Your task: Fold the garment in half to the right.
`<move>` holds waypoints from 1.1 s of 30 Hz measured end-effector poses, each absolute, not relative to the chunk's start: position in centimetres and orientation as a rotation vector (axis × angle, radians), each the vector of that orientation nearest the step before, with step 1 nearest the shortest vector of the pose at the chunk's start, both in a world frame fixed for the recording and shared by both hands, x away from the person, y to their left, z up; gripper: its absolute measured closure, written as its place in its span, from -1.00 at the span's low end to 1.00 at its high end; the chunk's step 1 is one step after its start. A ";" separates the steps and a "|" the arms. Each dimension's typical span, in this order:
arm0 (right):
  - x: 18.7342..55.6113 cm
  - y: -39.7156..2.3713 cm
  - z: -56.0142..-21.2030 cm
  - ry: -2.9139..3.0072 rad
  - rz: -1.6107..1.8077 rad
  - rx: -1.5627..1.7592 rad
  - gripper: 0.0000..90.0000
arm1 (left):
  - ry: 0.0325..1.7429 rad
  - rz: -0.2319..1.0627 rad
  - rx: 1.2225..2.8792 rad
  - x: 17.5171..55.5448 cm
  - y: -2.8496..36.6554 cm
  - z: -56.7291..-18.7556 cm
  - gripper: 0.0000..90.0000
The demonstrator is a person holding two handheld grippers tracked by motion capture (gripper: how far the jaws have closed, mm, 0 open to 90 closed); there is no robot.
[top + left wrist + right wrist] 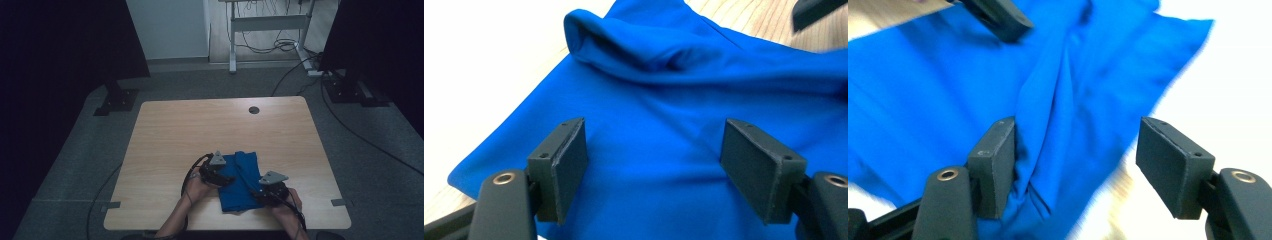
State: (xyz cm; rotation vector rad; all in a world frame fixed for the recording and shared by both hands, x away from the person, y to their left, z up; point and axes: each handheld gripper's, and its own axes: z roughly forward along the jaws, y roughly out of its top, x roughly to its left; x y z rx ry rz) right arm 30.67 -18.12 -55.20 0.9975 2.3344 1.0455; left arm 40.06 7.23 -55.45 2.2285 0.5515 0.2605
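I have a blue cloth [240, 182] lying on the near half of the wooden table [200, 130], folded into a rough rectangle between my two tools. My left gripper [221, 176] sits at the cloth's left edge, and in the left gripper view its jaws stand apart over smooth fabric [659, 145] with nothing pinched between the pads. My right gripper [267, 192] is at the cloth's near right corner; in the right gripper view its jaws are also spread, and a raised ridge of fabric [1048, 150] runs up just beside the left-hand pad (that picture is blurred, so I can't say for sure whether the pad brushes the cloth).

By my reading, most of the folding is done: the cloth already lies in layers, compact and roughly squared. What remains looks like tidying. There's a rolled hump along the far edge in the left gripper view, and that crease by my right tool needs flattening. The far right corner also juts out unevenly. Neither tool is holding anything, so any further fold would need a fresh grip.
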 end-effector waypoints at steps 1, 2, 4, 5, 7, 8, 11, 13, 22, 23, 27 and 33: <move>30.5 -18.9 -55.2 2.320 1.049 1.018 -0.25 | 0.551 0.262 2.229 40.1 7.2 -55.5 -0.41; 30.4 -19.6 -55.1 2.305 1.057 1.042 -0.25 | 0.551 0.261 2.228 40.1 7.2 -55.5 -0.41; 30.0 -20.7 -54.8 2.278 1.067 1.073 -0.25 | 0.550 0.262 2.228 40.1 7.2 -55.5 -0.41; 29.9 -21.0 -54.6 2.269 1.063 1.075 -0.25 | 0.549 0.262 2.229 40.1 7.2 -55.5 -0.41; 29.8 -21.3 -54.2 2.256 1.062 1.072 -0.25 | 0.548 0.262 2.230 40.1 7.2 -55.5 -0.41; 29.8 -21.3 -54.0 2.252 1.075 1.067 -0.25 | 0.548 0.262 2.230 40.1 7.2 -55.5 -0.41; 30.0 -20.7 -53.5 2.257 1.128 1.039 -0.27 | 0.549 0.263 2.230 40.1 7.2 -55.5 -0.41; 30.4 -19.9 -53.4 2.280 1.160 1.009 -0.30 | 0.548 0.263 2.230 40.1 7.2 -55.5 -0.41; 34.1 -16.2 -53.7 2.375 1.282 0.875 -0.42 | 0.547 0.264 2.232 40.1 7.2 -55.4 -0.42; 34.6 -15.8 -53.9 2.395 1.296 0.865 -0.43 | 0.547 0.264 2.232 40.1 7.2 -55.4 -0.42; 36.1 -15.5 -54.7 2.419 1.266 0.883 -0.44 | 0.547 0.265 2.234 40.1 7.2 -55.4 -0.42; 37.1 -17.5 -55.5 2.371 1.216 1.014 -0.43 | 0.557 0.266 2.233 40.1 7.2 -55.4 -0.45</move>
